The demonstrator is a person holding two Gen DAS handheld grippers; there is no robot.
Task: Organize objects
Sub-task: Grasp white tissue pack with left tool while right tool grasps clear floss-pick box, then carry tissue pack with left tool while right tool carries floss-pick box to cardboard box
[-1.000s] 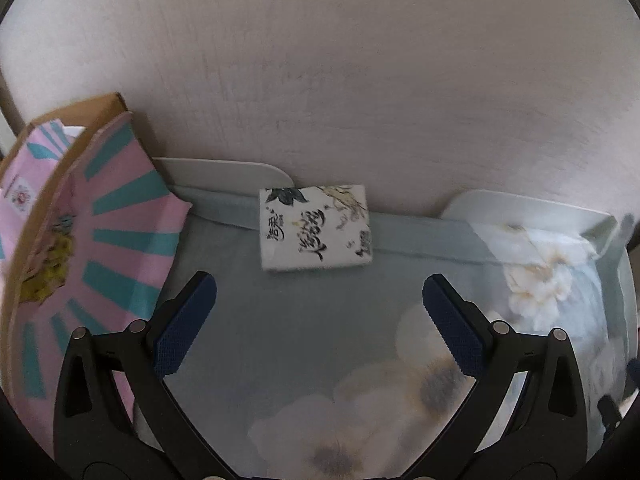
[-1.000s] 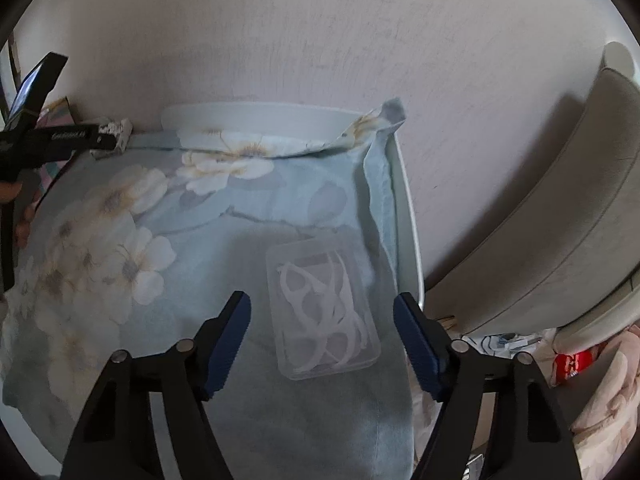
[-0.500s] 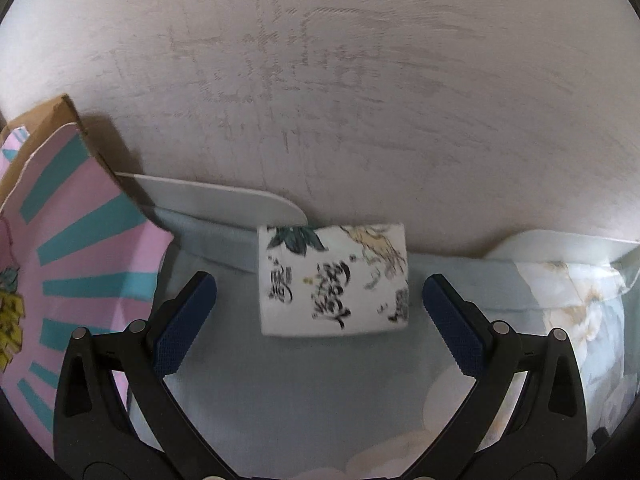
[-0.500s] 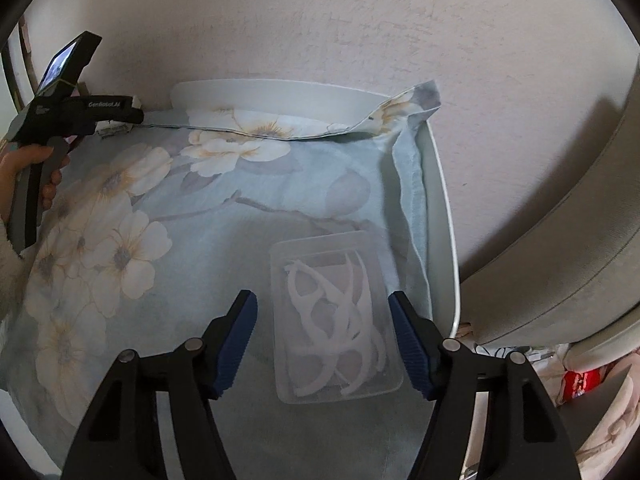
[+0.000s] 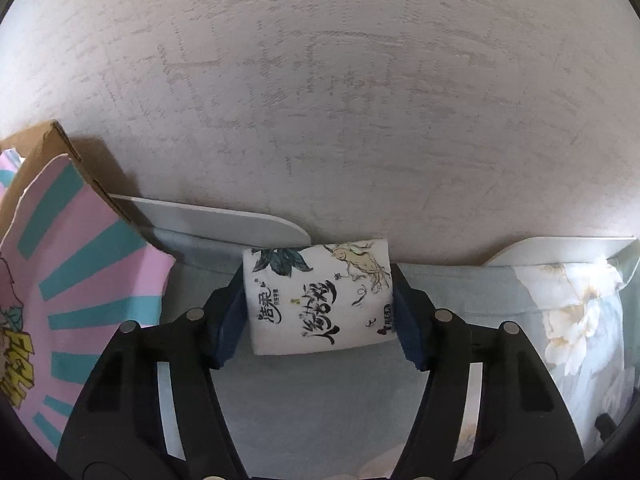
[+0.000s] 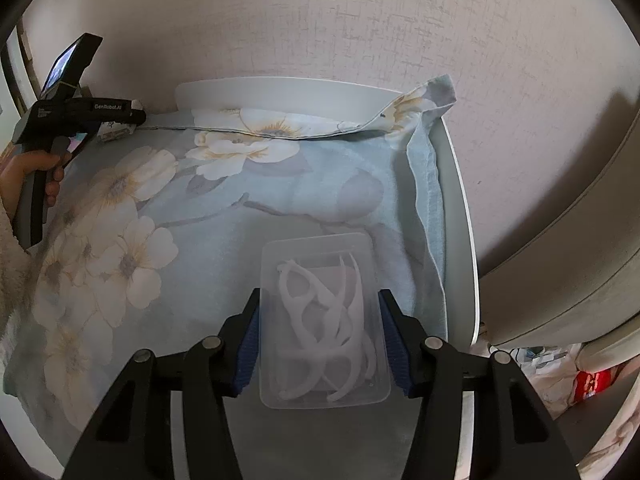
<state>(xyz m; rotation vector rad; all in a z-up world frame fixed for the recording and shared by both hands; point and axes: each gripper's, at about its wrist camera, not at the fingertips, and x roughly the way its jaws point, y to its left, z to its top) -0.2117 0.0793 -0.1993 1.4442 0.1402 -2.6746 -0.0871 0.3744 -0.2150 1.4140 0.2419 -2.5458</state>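
The left gripper (image 5: 318, 320) is closing, its 2 blue pads against the sides of a white printed tissue pack (image 5: 320, 298) lying by the wall. The right gripper (image 6: 322, 344) is closing on a clear plastic box of white floss picks (image 6: 324, 320), both on the pale-blue floral cloth (image 6: 168, 240) over a white table (image 6: 460, 216).

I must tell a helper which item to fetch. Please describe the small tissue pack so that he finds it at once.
Look at the blue floral cloth on the table, along its far edge by the wall. The tissue pack lies there, right of the pink and teal box. It alone is white with black brush writing and dark leaves.
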